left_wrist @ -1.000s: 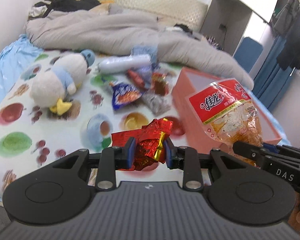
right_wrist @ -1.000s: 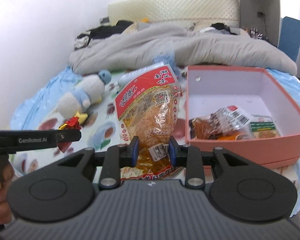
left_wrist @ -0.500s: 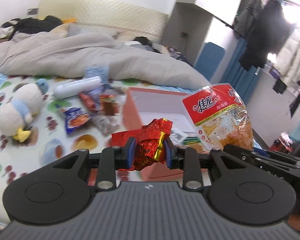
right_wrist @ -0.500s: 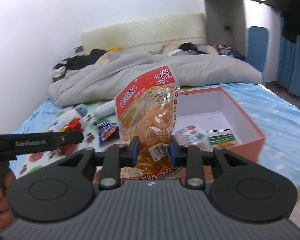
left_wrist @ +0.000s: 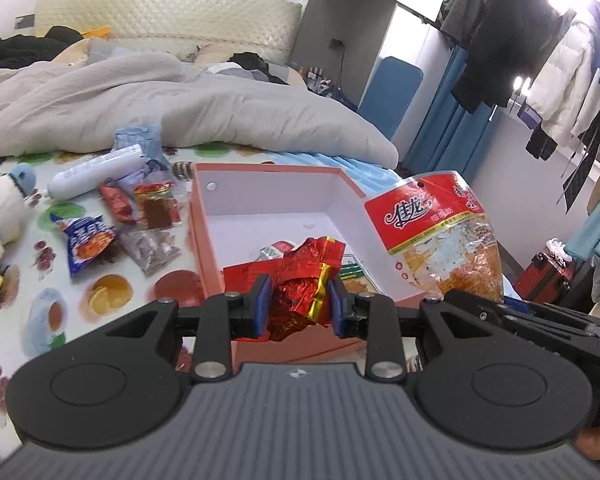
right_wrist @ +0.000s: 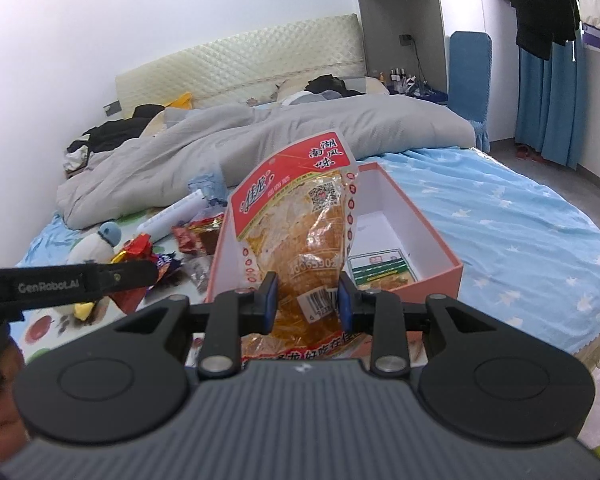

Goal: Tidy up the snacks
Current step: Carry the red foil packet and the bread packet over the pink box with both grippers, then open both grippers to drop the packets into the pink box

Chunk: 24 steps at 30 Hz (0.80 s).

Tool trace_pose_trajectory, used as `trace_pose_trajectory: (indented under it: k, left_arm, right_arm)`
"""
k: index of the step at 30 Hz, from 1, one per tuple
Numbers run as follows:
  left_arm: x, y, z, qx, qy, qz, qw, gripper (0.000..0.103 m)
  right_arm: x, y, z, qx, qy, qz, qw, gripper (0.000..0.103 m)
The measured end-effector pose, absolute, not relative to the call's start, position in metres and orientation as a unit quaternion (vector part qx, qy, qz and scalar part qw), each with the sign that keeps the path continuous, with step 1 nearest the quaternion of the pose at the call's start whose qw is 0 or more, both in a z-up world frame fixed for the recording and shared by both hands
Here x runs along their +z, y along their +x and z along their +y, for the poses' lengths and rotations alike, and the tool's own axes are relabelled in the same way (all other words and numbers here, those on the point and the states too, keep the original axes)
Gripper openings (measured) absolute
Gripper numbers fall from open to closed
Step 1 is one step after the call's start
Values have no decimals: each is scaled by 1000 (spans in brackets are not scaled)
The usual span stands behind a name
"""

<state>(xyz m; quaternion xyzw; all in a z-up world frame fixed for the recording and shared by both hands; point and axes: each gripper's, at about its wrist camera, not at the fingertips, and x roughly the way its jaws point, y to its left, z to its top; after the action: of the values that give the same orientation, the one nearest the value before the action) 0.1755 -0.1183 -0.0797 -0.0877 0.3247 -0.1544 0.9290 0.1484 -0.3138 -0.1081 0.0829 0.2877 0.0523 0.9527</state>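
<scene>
My left gripper (left_wrist: pixel 298 304) is shut on a crumpled red and gold foil snack (left_wrist: pixel 296 280), held over the near edge of the open pink box (left_wrist: pixel 268 174). My right gripper (right_wrist: pixel 307 304) is shut on a clear snack bag with a red label (right_wrist: pixel 300 232), held upright above the near side of the same box (right_wrist: pixel 440 276). That bag also shows in the left wrist view (left_wrist: pixel 440 232), to the right of the box. A few packets (right_wrist: pixel 382 270) lie on the box floor. Loose snacks (left_wrist: pixel 112 224) lie on the sheet left of the box.
A plush penguin (left_wrist: pixel 0 216) and a white tube (left_wrist: pixel 96 172) lie on the fruit-print sheet at left. A grey duvet (left_wrist: pixel 180 108) is heaped behind the box. Coats hang at far right (left_wrist: pixel 520 36). A red suitcase (left_wrist: pixel 548 276) stands on the floor.
Both grippers have moved right toward the box, each still holding its snack. The foil snack went from over the sheet to over the box's near edge.
</scene>
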Motion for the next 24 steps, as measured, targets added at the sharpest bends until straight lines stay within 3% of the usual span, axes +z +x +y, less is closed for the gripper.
trace_pose_trajectory:
  k: [12, 24]
  left_arm:
    - [-90, 285, -171, -170, -58, 350, 919, 34]
    - [-136, 376, -209, -163, -39, 409, 897, 35]
  right_arm:
    - [-129, 222, -348, 44, 94, 310, 945, 33]
    - [-175, 285, -372, 45, 114, 352, 928, 35]
